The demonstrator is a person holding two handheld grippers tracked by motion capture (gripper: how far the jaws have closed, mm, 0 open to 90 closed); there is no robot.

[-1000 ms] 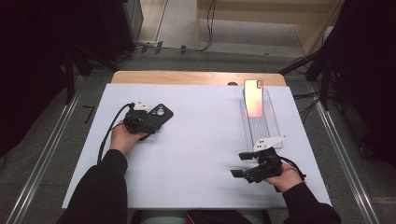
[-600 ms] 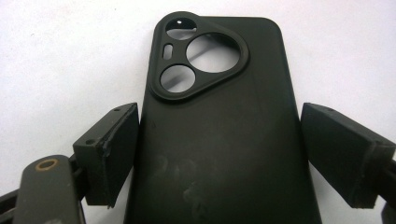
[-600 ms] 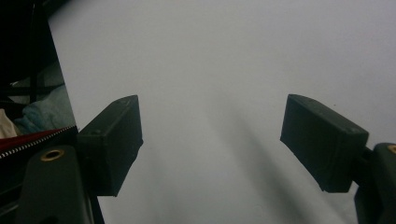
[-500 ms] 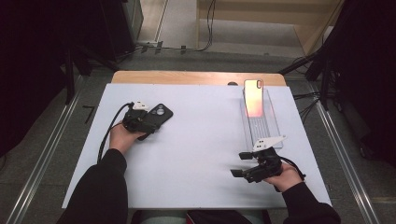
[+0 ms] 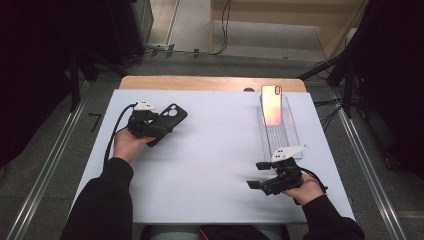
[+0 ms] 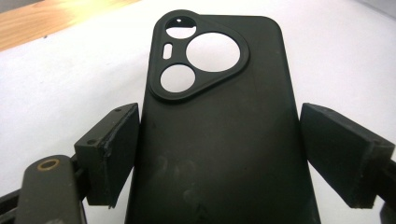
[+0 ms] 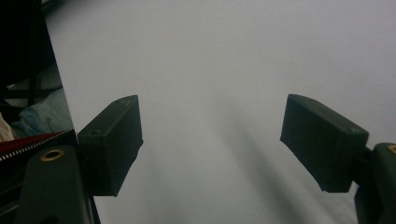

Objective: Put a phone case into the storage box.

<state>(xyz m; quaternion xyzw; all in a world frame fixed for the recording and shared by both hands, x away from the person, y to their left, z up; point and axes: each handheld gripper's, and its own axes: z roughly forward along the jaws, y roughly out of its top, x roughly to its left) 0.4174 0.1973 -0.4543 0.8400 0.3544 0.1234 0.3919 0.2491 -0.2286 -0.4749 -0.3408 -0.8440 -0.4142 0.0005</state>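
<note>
black phone case caught between the left fingers, phone waiting on its stand

the left gripper (image 5: 162,125) is holding a matte black phone case with a three-hole camera cutout (image 6: 219,121) at the far left of the white desk (image 5: 215,165). in the left gripper view the left finger (image 6: 112,154) is touching the case's edge, while the right finger (image 6: 336,149) seems to be pressing at the other edge (a thin sliver of gap may be showing there, so the grip is looking light). the case's far end is tipping up off the desk in the high view.

the right gripper (image 5: 260,175) is hovering low over the near right of the desk, its fingers (image 7: 112,144) standing wide with nothing between them.

a phone with a glossy orange-pink back (image 5: 272,105) is leaning on a clear plastic stand (image 5: 280,137) at the far right, well apart from the case.

judging by this, the pick-up of the case is under way. the next move is probably calling for a firmer hold, then carrying the case across toward the phone, with the right gripper taking the phone or steadying it.
</note>
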